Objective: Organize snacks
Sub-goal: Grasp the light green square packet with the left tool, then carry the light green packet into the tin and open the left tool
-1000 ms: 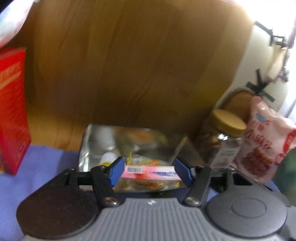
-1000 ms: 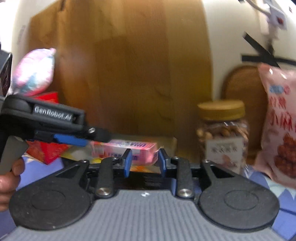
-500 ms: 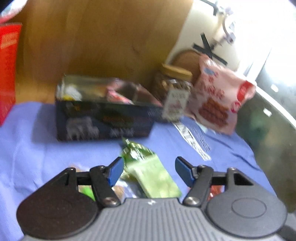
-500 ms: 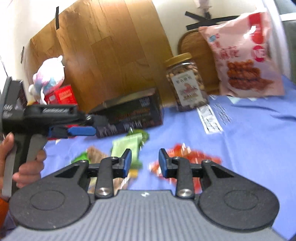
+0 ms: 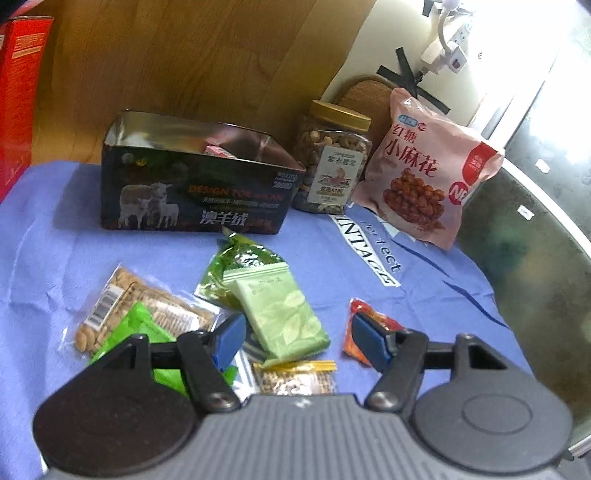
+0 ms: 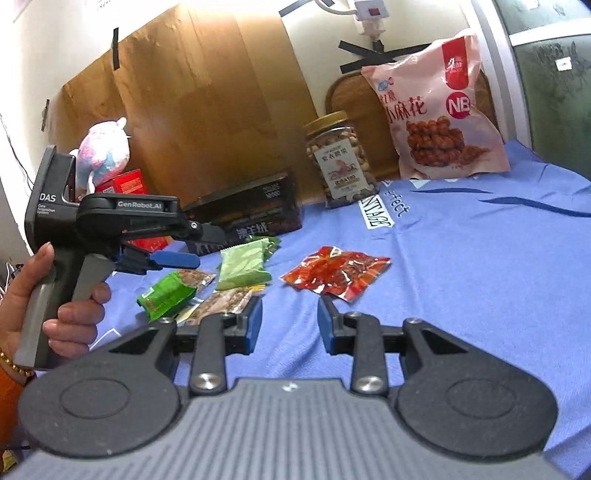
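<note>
Hovering, both tongs gaping and empty; left tongs [image 5: 297,341] should be lowered square across the pale green packet [image 5: 280,314], then closed.

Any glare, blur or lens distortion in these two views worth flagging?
Left wrist view: window blown out top right, tin box text soft, fisheye bending at edges. Right wrist view: evenly lit, pink snack bag sharp, edges curved.

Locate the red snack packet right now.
The red snack packet lies flat on the blue cloth, right of the pale green packet, ahead of the open right gripper.
</note>
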Action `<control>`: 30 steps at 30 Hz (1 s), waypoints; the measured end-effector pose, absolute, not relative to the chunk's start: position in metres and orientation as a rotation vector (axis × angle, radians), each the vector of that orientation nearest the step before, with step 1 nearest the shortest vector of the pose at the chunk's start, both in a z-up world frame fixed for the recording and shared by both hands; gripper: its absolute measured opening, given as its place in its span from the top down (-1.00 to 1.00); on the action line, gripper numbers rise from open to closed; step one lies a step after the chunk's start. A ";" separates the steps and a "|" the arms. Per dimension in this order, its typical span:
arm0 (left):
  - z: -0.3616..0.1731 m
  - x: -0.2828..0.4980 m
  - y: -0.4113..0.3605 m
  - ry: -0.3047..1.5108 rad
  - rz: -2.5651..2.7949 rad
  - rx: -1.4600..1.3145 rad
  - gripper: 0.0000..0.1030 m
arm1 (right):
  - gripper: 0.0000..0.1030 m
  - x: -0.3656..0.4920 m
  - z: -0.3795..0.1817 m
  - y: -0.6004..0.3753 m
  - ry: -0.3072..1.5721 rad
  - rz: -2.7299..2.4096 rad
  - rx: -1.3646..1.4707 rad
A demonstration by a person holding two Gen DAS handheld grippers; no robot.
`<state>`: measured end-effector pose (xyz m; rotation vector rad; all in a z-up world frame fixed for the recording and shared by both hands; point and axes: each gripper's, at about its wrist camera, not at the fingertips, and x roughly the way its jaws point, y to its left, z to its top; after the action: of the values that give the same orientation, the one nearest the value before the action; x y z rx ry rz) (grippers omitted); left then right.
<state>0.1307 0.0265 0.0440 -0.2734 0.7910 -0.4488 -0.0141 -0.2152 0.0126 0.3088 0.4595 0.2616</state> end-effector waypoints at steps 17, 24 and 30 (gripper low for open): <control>0.043 0.157 0.066 0.875 -0.476 -0.368 -0.26 | 0.31 0.098 0.011 -0.167 0.559 0.500 0.117; 0.019 0.184 0.027 0.950 -0.502 -0.264 0.13 | 0.14 0.131 -0.009 -0.161 0.645 0.534 0.108; 0.023 0.176 0.031 0.922 -0.523 -0.289 0.38 | 0.37 0.121 -0.003 -0.144 0.598 0.554 0.089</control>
<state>0.1755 0.0310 0.0227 -0.2890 0.9221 -0.5228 0.1214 -0.1443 -0.0029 0.0892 0.5983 0.5537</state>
